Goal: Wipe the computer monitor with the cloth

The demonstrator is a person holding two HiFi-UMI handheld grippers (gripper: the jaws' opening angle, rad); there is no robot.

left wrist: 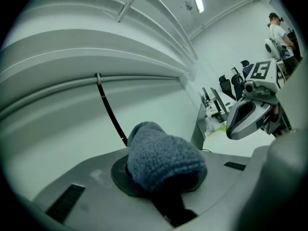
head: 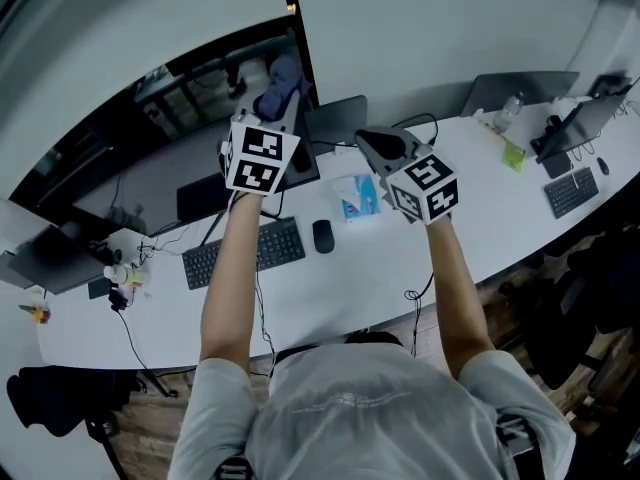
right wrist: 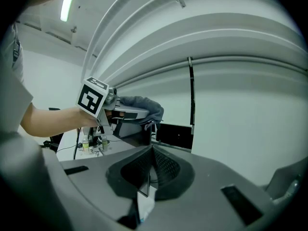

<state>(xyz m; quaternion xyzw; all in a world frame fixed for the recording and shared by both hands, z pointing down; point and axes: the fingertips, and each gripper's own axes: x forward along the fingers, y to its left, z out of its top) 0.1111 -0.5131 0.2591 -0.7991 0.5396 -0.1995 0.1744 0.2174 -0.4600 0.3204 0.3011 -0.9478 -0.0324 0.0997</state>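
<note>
Holding: left gripper (head: 275, 118), jaws clamped on the bunched blue-grey cloth (head: 281, 83)
Right gripper (head: 383, 148): jaws pressed together, gripping nothing
Cloth: raised by the computer monitor's top edge; contact unclear
Computer monitor (head: 336, 120): far side of white desk (head: 400, 263), between the grippers
Keyboard (head: 245, 253), mouse (head: 322, 236): nearer, on the desk
</note>
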